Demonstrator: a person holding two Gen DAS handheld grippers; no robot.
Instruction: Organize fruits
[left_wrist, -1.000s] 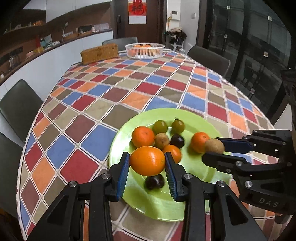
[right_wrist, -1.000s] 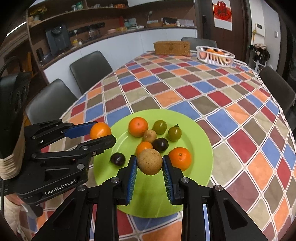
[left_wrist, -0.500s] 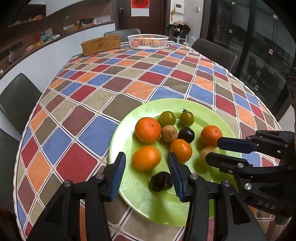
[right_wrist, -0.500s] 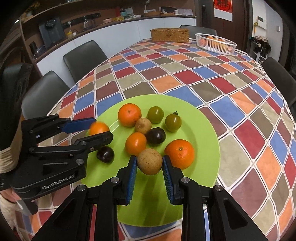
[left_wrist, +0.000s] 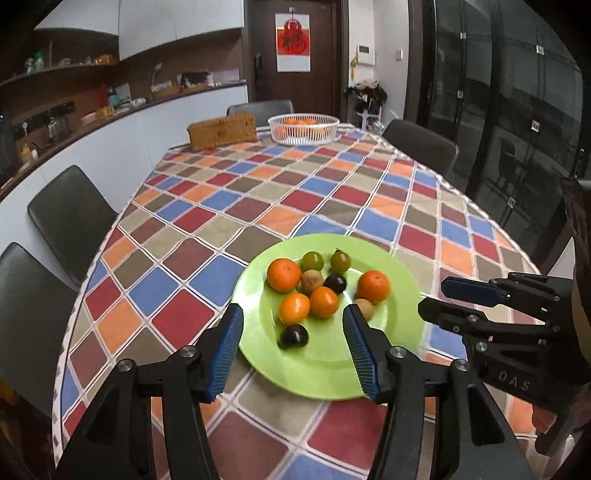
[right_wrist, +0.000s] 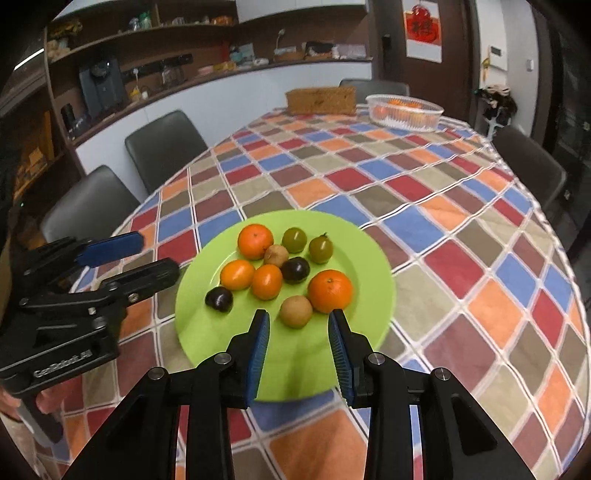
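A green plate (left_wrist: 402, 325) (right_wrist: 373, 295) on the checkered tablecloth holds several fruits: oranges, green plums, dark plums and brown kiwis. An orange (left_wrist: 294, 308) (right_wrist: 237, 274) and a brown kiwi (right_wrist: 295, 311) (left_wrist: 365, 307) lie on the plate, free of the grippers. My left gripper (left_wrist: 293, 347) is open and empty, raised above the plate's near edge; it also shows in the right wrist view (right_wrist: 147, 258). My right gripper (right_wrist: 298, 339) is open and empty just behind the kiwi; it also shows in the left wrist view (left_wrist: 443, 297).
A white basket (left_wrist: 303, 127) (right_wrist: 404, 112) with oranges and a woven brown box (left_wrist: 222, 131) (right_wrist: 320, 100) stand at the table's far end. Dark chairs (left_wrist: 72, 218) (right_wrist: 164, 147) line the left side, another (left_wrist: 421, 146) the right.
Both grippers opened and pulled back and up. The left one let go of the orange, the right one let go of the kiwi; both fruits now rest on the plate.
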